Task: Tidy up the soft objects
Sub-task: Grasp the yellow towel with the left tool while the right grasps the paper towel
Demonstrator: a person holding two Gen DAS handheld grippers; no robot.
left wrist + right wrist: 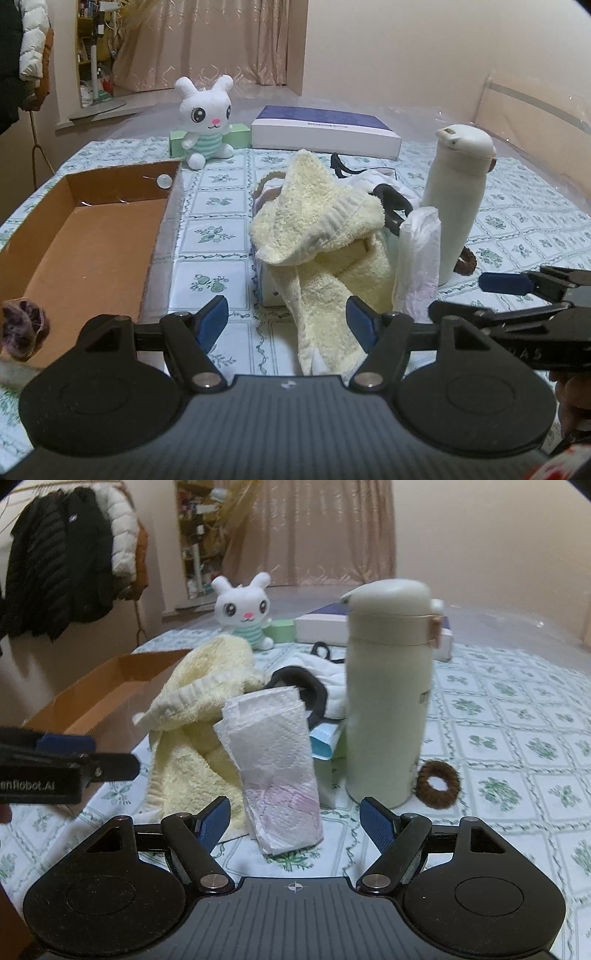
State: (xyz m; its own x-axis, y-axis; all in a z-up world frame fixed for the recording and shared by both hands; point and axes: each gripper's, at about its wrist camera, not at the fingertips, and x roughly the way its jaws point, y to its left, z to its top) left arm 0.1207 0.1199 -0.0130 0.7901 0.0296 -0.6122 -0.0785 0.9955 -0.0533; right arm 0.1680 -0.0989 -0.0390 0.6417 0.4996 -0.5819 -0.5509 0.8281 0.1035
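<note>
Taking the tall cream-white plastic flask (pixel 458 199) as my marker and reading from the far left, only my left camera shows the floor of the open brown cardboard box (pixel 92 236), far left of the flask, with a crumpled purple fabric scrunchie (pixel 24 325) at its near corner. Behind and left of the flask sits the white plush rabbit in a green-striped top (pixel 207 122), and directly behind the flask lies a flat white-and-purple box (pixel 325 133). Just left of the flask, the fluffy pale-yellow towel (pixel 321 236) is heaped over other soft things, its tail running between my left gripper (pixel 288 317) fingers; those blue pads stand apart and press on nothing. Leaning just beside the flask's left side is a folded white paper tissue with a pink stain (pixel 277 764), which my right camera shows whole, along with a light-blue folded mask (pixel 325 742) tucked behind it that the left view barely gives. Right of the flask's foot, touching it, lies a brown fuzzy hair ring (pixel 439 782). My right gripper (pixel 295 819) points downward at the tissue, fingers spread wide and empty, each gripper's side visible in the other's view.
</note>
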